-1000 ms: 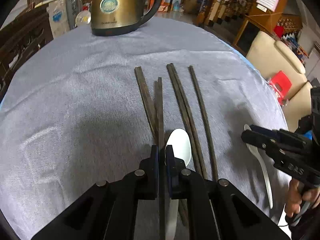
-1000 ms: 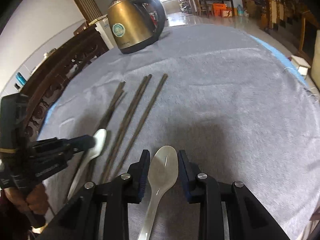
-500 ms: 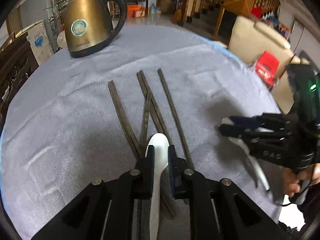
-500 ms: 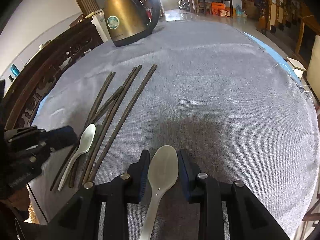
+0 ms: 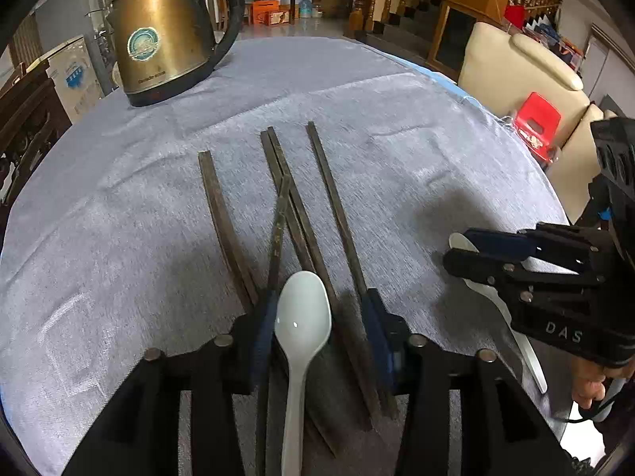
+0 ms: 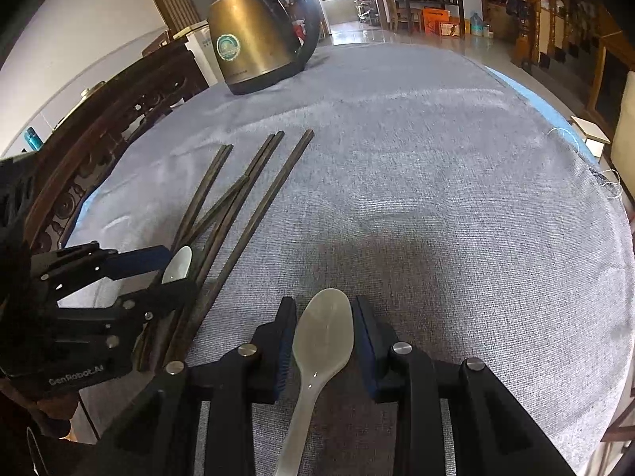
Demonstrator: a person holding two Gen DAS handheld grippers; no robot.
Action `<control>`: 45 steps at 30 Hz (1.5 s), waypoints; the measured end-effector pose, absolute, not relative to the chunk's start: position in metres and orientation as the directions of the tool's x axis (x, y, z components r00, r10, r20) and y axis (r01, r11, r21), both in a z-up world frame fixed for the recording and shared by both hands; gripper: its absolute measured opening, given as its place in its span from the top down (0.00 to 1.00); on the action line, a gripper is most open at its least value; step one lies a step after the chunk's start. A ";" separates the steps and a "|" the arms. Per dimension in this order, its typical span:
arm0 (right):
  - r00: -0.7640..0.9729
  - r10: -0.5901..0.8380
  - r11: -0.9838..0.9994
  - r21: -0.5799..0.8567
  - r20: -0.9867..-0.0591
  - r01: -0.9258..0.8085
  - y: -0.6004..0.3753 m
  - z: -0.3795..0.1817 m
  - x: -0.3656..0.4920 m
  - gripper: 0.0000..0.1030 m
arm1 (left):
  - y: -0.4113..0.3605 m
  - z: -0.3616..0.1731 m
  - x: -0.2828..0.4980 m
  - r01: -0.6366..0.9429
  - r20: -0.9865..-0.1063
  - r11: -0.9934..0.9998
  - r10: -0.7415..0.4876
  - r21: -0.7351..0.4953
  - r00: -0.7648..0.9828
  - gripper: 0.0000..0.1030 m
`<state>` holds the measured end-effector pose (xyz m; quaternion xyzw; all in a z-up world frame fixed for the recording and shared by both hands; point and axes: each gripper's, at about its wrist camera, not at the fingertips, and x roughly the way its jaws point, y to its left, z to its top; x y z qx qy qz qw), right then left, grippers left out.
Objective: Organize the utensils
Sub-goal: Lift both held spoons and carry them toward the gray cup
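Observation:
Several dark wooden chopsticks [image 5: 317,214] lie roughly side by side on the grey tablecloth [image 5: 119,198]; one thin one crosses the others at a slant. They also show in the right wrist view [image 6: 238,206]. A white ceramic spoon [image 5: 303,321] lies on the chopsticks between the wide-open jaws of my left gripper [image 5: 317,309], which does not hold it. A second white spoon [image 6: 323,337] lies on the cloth between the open jaws of my right gripper [image 6: 323,317]. It shows partly behind the right gripper in the left wrist view [image 5: 516,337].
A brass electric kettle [image 5: 166,35] with a black handle stands at the far side of the round table, also seen in the right wrist view [image 6: 258,35]. A dark carved chair [image 6: 99,127] is at the left edge. A cream sofa [image 5: 516,67] is beyond the right edge.
My left gripper's jaws have opened wide and let go of the white spoon, which now lies on the chopsticks. The right gripper stays open around its spoon.

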<state>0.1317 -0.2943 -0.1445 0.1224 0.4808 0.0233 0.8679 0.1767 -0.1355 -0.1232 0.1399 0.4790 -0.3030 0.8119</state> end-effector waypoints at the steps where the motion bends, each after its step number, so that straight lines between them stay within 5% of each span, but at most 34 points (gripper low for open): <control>1: 0.534 0.157 0.970 0.232 -0.831 0.076 -0.294 -0.144 0.132 0.68 | -0.135 -0.123 0.178 0.627 -0.864 0.776 -0.360 -0.067 0.353 0.73; 2: 0.531 0.155 0.971 0.228 -0.833 0.075 -0.293 -0.144 0.133 0.68 | -0.135 -0.125 0.179 0.625 -0.871 0.777 -0.356 -0.073 0.340 0.83; 7: 0.518 0.162 0.968 0.237 -0.840 0.081 -0.293 -0.143 0.134 0.69 | -0.130 -0.128 0.178 0.608 -0.870 0.790 -0.349 -0.072 0.350 0.91; 22: 0.546 0.201 0.956 0.284 -0.813 0.072 -0.288 -0.132 0.124 0.69 | -0.076 -0.112 0.180 0.506 -0.837 0.856 -0.352 -0.107 0.418 0.94; 30: 0.588 0.232 0.941 0.333 -0.775 0.067 -0.291 -0.119 0.116 0.69 | -0.071 -0.097 0.168 0.543 -0.825 0.835 -0.371 -0.095 0.426 0.94; 33: 0.577 0.238 0.939 0.338 -0.781 0.070 -0.290 -0.124 0.114 0.69 | -0.073 -0.109 0.158 0.550 -0.853 0.833 -0.328 -0.059 0.406 0.80; 45: 0.536 0.258 0.929 0.360 -0.803 0.092 -0.293 -0.149 0.118 0.69 | -0.048 -0.131 0.137 0.487 -0.884 0.855 -0.358 -0.180 0.301 0.77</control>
